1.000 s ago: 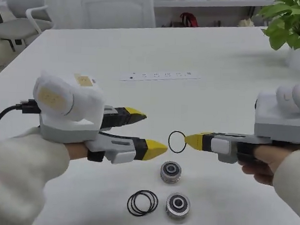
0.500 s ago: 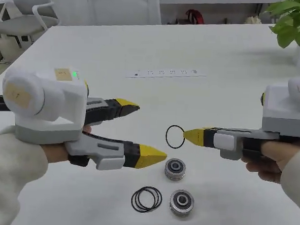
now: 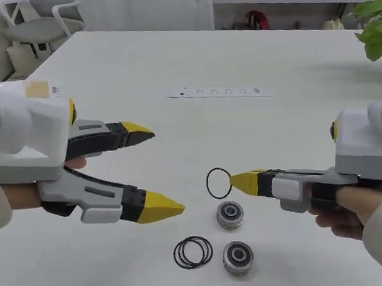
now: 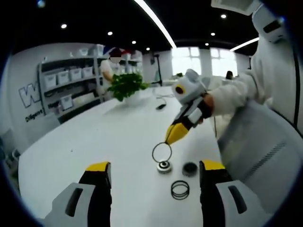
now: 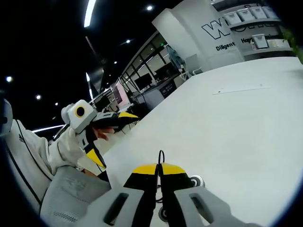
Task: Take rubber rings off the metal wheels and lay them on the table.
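With the left tool (image 3: 167,172) gaping wide and empty, the right tool (image 3: 232,180) pinches only a sliver of the rubber ring (image 3: 218,183) in shut jaws above the desk (image 3: 181,55), so it may slip, bounce off the metal wheel (image 3: 230,214) and roll away.

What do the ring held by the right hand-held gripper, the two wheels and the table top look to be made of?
The ring pinched by the right hand-held gripper is a thin matte black loop, likely rubber. The two wheels are grey with a dull shine and dark centres, so probably metal. The table is smooth matte white, perhaps laminate; the look leaves that open.
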